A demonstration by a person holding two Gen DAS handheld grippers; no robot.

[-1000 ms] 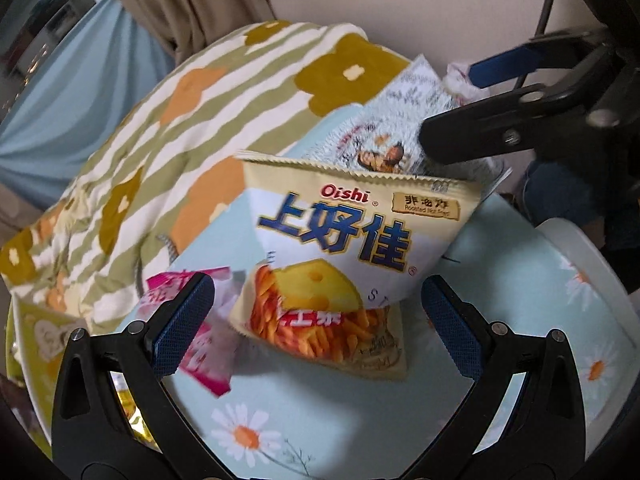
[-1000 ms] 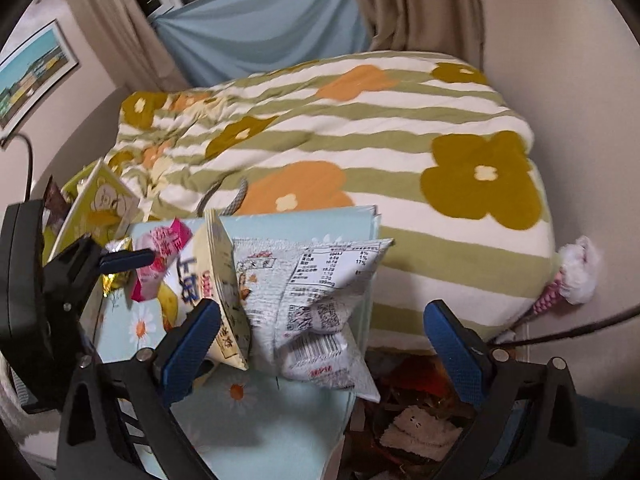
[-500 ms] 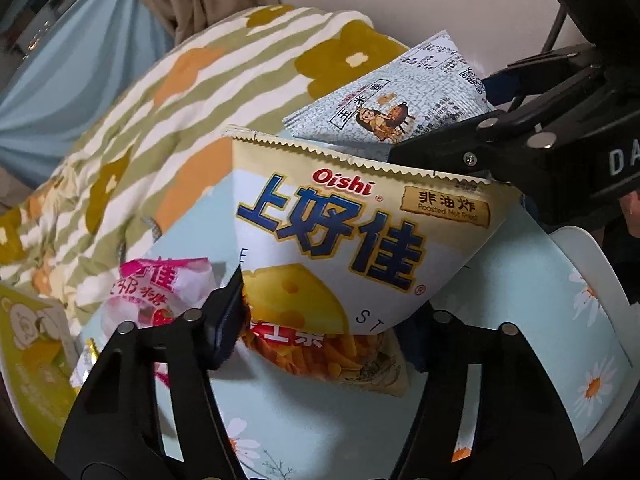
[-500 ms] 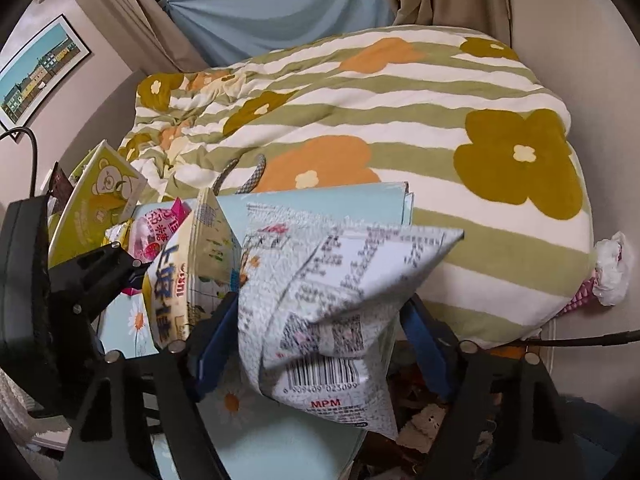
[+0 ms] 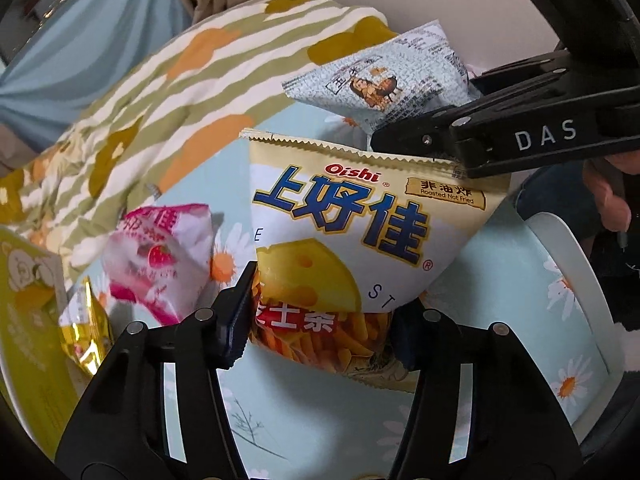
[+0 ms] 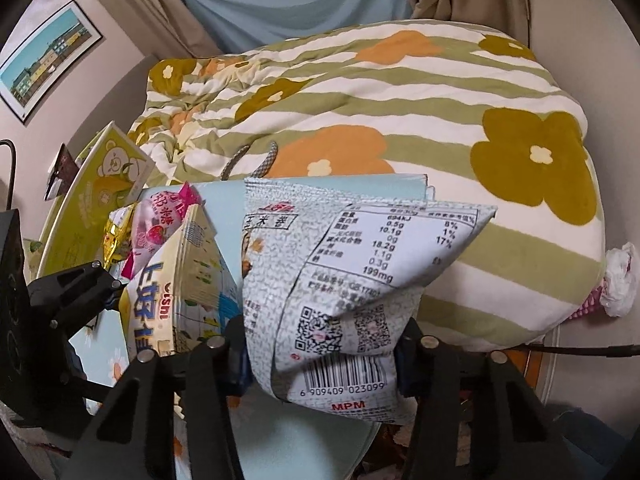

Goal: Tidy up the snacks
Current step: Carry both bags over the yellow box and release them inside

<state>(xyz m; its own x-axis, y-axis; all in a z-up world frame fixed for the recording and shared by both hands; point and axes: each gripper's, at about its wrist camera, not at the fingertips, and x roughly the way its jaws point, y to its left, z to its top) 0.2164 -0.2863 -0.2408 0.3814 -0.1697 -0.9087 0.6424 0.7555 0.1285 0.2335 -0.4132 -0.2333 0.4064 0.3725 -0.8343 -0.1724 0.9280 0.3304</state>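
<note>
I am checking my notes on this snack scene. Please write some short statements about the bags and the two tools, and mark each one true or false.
1. The left tool is shut on the Oishi bag. True.
2. The right tool is open and holds nothing. False: it is shut on the grey bag.
3. The pink strawberry packet lies on the daisy-print surface. True.
4. The Oishi bag shows a picture of grapes. False: it shows cheese and orange sticks.
5. The grey bag shows a barcode. True.
</note>
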